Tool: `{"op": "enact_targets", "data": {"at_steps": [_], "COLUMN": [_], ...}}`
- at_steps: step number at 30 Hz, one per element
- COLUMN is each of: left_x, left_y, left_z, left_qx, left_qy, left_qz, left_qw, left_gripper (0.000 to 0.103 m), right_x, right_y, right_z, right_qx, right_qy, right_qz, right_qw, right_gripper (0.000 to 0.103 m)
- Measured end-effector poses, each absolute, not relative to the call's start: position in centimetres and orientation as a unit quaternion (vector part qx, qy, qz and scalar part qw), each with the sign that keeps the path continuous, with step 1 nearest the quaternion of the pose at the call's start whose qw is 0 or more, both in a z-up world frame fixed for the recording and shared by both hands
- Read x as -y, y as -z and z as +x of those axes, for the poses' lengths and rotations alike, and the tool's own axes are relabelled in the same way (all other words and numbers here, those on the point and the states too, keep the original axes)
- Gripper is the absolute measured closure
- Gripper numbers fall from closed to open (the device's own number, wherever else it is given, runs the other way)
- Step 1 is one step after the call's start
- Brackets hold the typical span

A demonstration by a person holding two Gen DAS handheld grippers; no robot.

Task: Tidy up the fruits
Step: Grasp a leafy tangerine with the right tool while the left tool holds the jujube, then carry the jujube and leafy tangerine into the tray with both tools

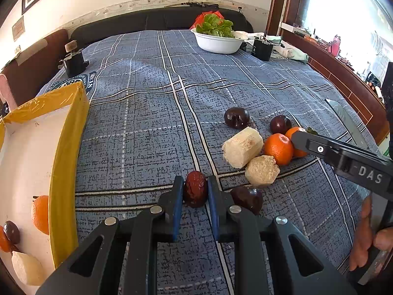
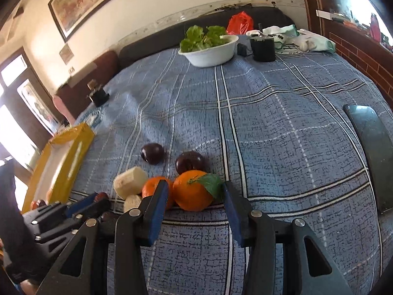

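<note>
The left hand-held gripper (image 1: 195,191) is clenched on a small wrinkly dark red date (image 1: 195,188), with its blue pads pressed on both sides of the fruit. The date sits on the bed with the blue checked cover (image 1: 152,123). Just beside it, on the right, lies a round dark purple plum (image 1: 246,198). A little farther back is a small pile of fruit: two pale peeled chunks (image 1: 242,147) that touch each other, a round orange tangerine (image 1: 279,148), and two more dark plums (image 1: 237,117) behind them. The right hand-held gripper (image 2: 195,198) is open, with its blue pads on either side of an orange tangerine with a green leaf (image 2: 193,190). The pads stand close to that fruit, but they do not squeeze it. On the left side of the bed is a yellow cardboard box with a white inside (image 1: 66,152). In it lie an orange fruit (image 1: 40,213), a dark plum and a pale chunk. Far back on the bed stands a white bowl full of green leaves (image 1: 218,41), and behind it is a red plastic bag (image 2: 240,22).
</note>
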State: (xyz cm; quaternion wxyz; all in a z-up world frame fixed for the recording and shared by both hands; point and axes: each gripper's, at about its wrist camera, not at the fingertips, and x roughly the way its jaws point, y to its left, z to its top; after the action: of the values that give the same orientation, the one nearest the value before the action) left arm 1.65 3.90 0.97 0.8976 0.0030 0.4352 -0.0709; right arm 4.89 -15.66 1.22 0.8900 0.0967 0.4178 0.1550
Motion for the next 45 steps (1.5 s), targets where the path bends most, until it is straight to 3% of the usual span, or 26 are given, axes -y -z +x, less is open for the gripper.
{"op": "enact_targets", "data": {"at_steps": [5,17,45], "left_x": [-3.9,-4.2,-5.0], "left_y": [-0.9,-1.1,-2.1], "left_z": [1.6,1.4,0.9], "left_qx": [-0.434,-0.429,-0.405], "left_qy": [0.073,0.073,0.059], "left_qz": [0.002,-0.007,-0.021], "left_qw": [0.898,0.9,0.912], "left_gripper": [0.084,0.084,0.084], "right_x": [15.0,16.0,13.1], "right_y": [-1.4,-0.9,-3.8], "right_z": [4.7,5.0,2.0], "right_qx": [-0.404,-0.417,-0.34], "right_qy": [-0.148,-0.17,-0.248], "right_qz": [0.064,0.117,0.092], "right_qw": [0.901,0.885,0.903], "right_gripper": [0.054,0.063,0.063]}}
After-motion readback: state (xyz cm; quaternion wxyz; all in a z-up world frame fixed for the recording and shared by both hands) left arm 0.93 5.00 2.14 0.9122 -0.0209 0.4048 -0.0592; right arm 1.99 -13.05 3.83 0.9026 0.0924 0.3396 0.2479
